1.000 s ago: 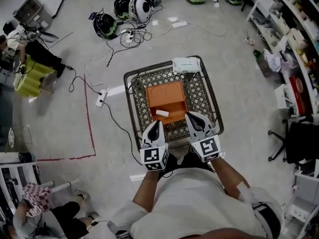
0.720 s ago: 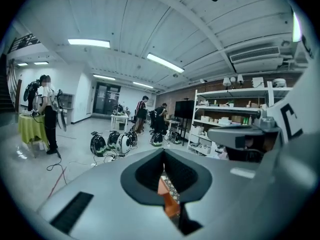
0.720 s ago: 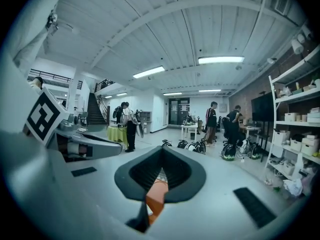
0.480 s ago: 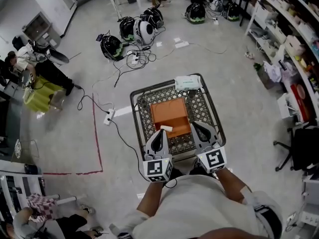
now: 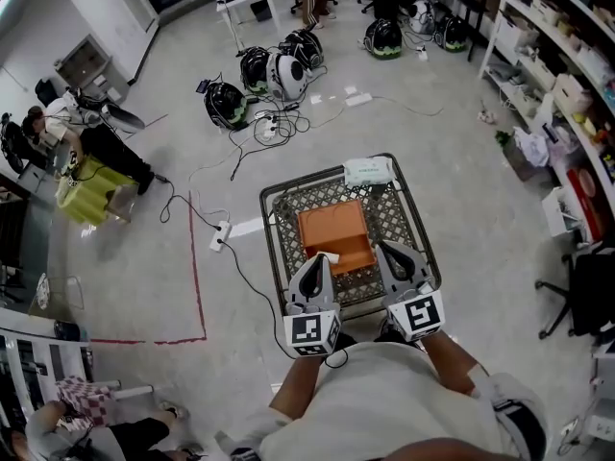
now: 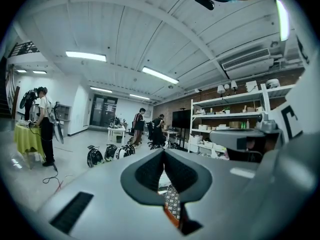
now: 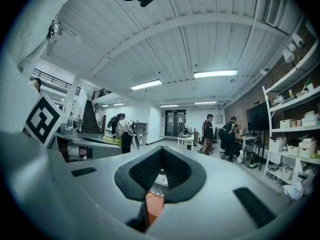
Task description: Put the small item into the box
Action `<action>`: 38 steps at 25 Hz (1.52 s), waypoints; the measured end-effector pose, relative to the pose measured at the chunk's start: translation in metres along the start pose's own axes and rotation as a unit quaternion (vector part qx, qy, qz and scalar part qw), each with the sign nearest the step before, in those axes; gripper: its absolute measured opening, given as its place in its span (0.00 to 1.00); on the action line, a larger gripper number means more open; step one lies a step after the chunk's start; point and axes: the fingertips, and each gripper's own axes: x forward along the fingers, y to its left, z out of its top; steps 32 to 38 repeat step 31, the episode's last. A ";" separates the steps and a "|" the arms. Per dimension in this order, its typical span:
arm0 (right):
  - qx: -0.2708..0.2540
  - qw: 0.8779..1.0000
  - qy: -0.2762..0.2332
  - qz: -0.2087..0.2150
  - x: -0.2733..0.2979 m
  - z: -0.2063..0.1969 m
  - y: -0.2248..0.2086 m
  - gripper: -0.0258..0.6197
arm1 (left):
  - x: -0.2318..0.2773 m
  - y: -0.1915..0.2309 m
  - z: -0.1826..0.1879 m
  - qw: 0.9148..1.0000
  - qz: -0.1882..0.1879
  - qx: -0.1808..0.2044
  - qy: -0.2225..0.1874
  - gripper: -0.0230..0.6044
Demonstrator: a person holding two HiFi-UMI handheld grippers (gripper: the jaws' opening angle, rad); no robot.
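Observation:
An orange box (image 5: 333, 229) stands open on a wire-mesh cart (image 5: 277, 221) in the head view. A small white item (image 5: 325, 256) lies inside the box at its near left corner. My left gripper (image 5: 316, 260) hovers over the box's near left edge, its tip close to the item in the picture, jaws together and empty. My right gripper (image 5: 391, 251) hangs over the near right side of the cart, also shut and empty. In the left gripper view the left gripper (image 6: 163, 153) points level across the room; the right gripper (image 7: 161, 150) does the same, with the orange box (image 7: 154, 207) just below.
A white packet (image 5: 367, 171) lies on the cart's far rim. Helmets (image 5: 271, 70) and cables with a power strip (image 5: 221, 235) lie on the floor beyond. Red tape (image 5: 197, 286) marks the floor at left. Shelves (image 5: 567, 94) stand at right, people at left.
Both grippers have risen together above the cart, still shut. The head view has lifted and shows more of the room. The white item stays in the box.

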 end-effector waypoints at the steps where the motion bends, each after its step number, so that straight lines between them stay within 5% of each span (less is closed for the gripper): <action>1: 0.000 1.000 0.000 0.000 -0.002 0.000 -0.001 0.04 | -0.001 -0.001 -0.001 1.000 0.000 0.000 0.000 0.05; 38: 0.000 1.000 0.010 -0.003 -0.006 -0.004 -0.001 0.04 | -0.005 -0.005 0.000 1.000 0.000 0.000 0.001 0.05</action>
